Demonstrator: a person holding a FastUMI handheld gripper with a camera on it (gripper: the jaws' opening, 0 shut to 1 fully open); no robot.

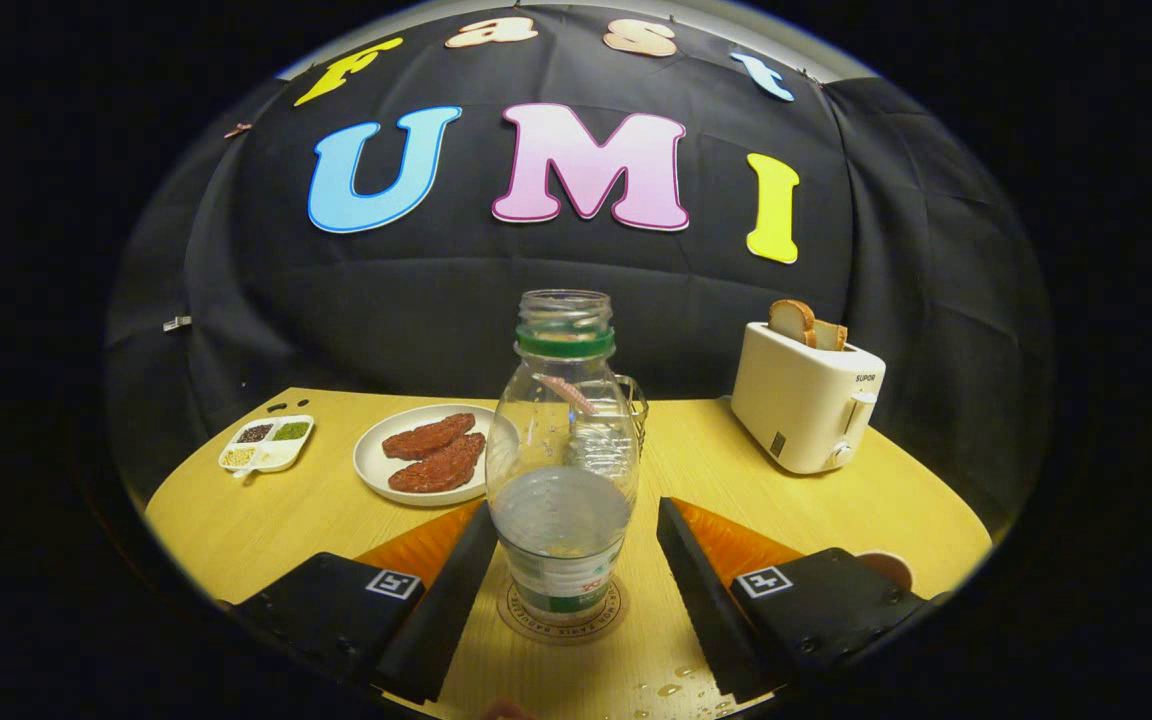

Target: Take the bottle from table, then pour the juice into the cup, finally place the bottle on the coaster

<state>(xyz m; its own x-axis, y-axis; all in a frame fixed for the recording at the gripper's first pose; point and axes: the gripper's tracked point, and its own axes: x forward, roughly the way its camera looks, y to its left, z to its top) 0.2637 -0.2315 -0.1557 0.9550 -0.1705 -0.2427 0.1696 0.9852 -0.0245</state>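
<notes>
Black fingers [446,600] spread wide, gripper [571,590] clear of the bottle [563,470] on both sides. Bottle upright on the coaster [562,622], so placing looks done. Cup [633,400] just behind it; plate [376,460] and toaster [804,410] beyond.
</notes>
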